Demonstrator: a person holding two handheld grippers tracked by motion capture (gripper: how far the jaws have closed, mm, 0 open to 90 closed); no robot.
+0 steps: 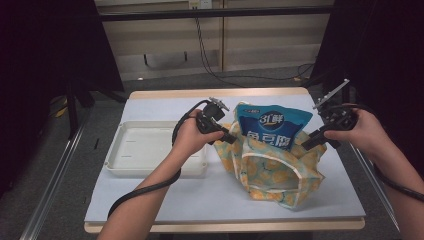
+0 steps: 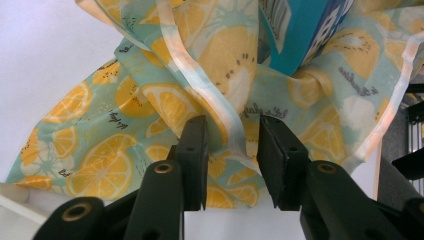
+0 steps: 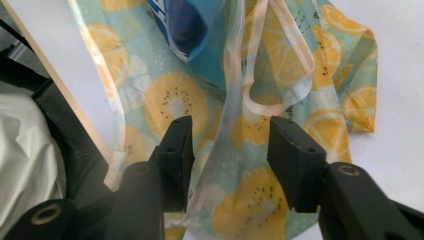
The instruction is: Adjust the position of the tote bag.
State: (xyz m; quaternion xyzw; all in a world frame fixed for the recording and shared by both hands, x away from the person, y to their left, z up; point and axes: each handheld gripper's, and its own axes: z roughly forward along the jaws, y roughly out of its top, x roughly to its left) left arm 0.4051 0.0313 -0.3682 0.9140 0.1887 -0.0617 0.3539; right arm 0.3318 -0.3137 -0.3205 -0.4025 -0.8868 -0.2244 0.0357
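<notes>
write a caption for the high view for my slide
Two hand-held grippers, left and right, at a fruit-print bag holding a blue pouch, beside a white tray.

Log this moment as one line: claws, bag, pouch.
left claw: open, astride bag rim | right claw: open, astride rim | pouch: upright in bag | tray: beside bag

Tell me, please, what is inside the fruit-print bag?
A blue snack packet stands inside the fruit-print bag, its upper part sticking out of the mouth. Its lower part is covered by the fabric, and so is anything beneath it.
</notes>
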